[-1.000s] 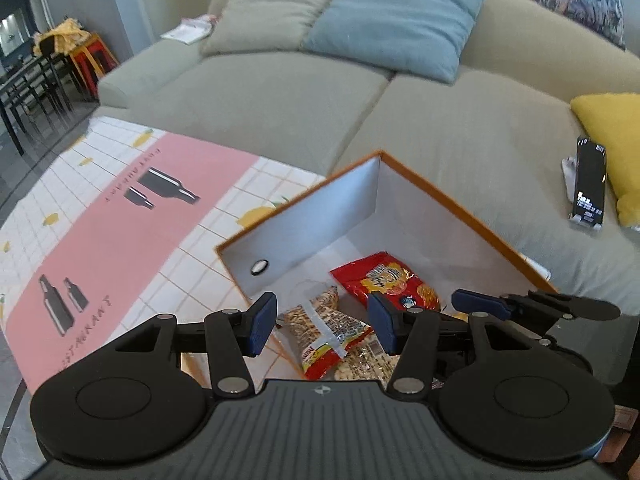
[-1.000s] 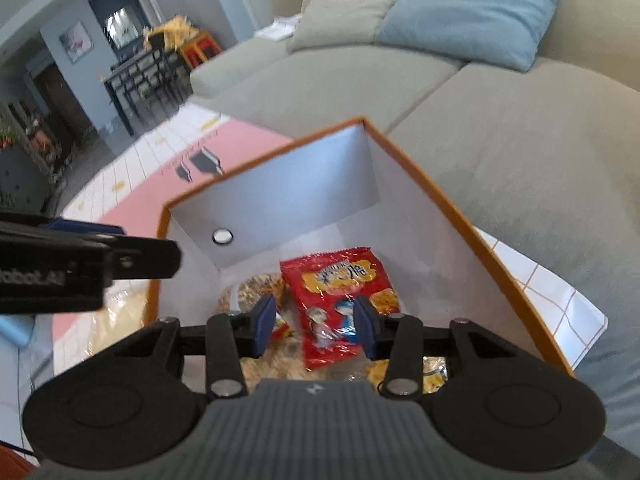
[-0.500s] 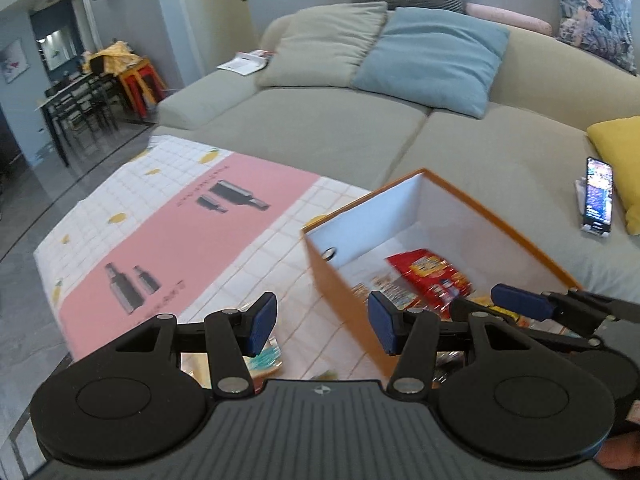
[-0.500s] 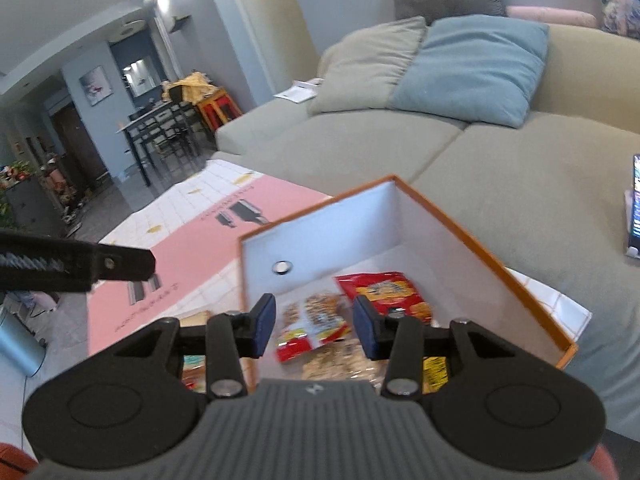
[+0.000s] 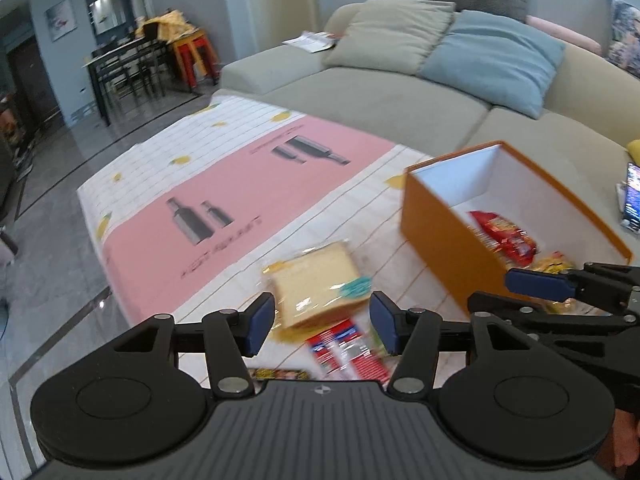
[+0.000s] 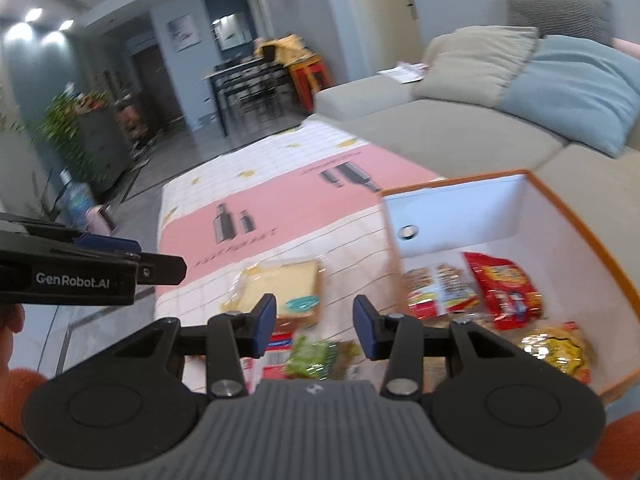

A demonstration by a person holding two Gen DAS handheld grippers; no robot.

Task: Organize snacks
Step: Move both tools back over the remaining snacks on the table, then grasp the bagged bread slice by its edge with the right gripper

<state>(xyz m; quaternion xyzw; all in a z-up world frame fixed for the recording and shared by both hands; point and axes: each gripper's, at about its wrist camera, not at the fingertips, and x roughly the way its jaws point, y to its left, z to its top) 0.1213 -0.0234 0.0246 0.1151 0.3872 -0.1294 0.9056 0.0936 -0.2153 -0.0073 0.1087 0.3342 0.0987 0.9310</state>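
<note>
Both grippers are hovering above the table with nothing between their fingers: the left gripper (image 5: 322,322) is standing wide open over the loose snacks, and the right gripper (image 6: 315,326) is spread open as well, beside the orange box (image 6: 580,220). Several packets are already lying inside that box, among them a red chip bag (image 6: 500,288), a nut packet (image 6: 436,292) and a yellow packet (image 6: 556,350). Still waiting outside, on the tablecloth (image 5: 240,184), are a wrapped sandwich (image 5: 316,280), a red and white packet (image 5: 348,350) and a green packet (image 6: 310,358), all lying close together near the box's left wall. The step in hand seems to be reaching for the next loose snack, most likely the sandwich, since it is sitting just ahead of the left gripper's fingers. To do this well, the gripper should be coming down with one finger on each side of the sandwich, along its narrower span, and closing only gently, because soft bread in thin film is likely to squash and the wrap may slip. It would help to be lifting it clear of the red and white packet, which looks to be tucked against its near edge, so that nothing is being dragged along. The right gripper should be keeping out of the path toward the box opening.
</note>
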